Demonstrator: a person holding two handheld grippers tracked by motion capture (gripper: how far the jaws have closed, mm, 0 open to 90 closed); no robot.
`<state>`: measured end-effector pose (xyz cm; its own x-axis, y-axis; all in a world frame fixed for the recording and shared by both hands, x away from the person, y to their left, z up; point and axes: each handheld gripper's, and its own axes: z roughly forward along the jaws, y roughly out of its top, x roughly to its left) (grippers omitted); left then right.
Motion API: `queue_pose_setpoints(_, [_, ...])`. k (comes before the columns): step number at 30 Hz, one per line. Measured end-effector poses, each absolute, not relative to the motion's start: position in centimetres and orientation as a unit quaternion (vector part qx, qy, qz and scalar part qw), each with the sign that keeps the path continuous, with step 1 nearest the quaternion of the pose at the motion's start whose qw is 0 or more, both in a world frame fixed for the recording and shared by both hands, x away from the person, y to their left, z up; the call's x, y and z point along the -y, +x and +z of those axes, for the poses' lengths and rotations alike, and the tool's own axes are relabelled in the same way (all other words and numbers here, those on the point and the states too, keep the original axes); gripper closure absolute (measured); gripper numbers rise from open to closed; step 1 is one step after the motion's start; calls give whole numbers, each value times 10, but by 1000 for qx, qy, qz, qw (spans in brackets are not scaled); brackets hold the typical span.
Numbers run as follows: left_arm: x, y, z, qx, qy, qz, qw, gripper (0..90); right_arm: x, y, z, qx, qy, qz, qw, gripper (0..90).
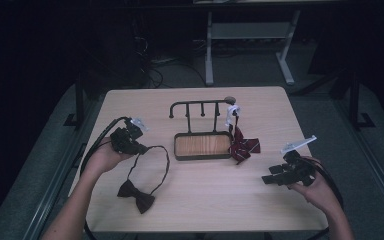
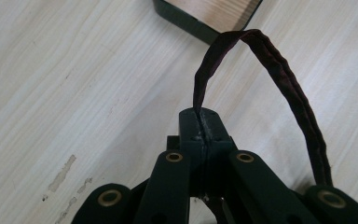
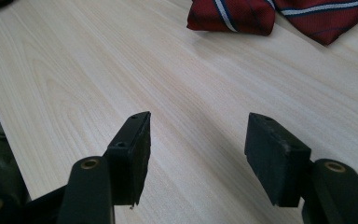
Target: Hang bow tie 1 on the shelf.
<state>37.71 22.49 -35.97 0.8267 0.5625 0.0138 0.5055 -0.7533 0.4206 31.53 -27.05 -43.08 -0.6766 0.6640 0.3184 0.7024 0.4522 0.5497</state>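
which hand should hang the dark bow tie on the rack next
Left. The left gripper is already shut on the bow tie strap, close to the rack. The right gripper is open, off to the side.

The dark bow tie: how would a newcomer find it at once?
Start at the rack in the table's middle and look toward its near left. The dark bow tie lies there, its strap pinched in the left hand-held gripper. Unlike the striped red tie, it is plain.
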Motion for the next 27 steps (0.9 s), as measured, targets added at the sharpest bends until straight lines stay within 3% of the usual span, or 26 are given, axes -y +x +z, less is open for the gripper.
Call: queue_pose_setpoints(27, [-223, 366, -321, -254, 938, 71, 223, 896, 271, 315, -432, 853, -398, -335, 28, 383])
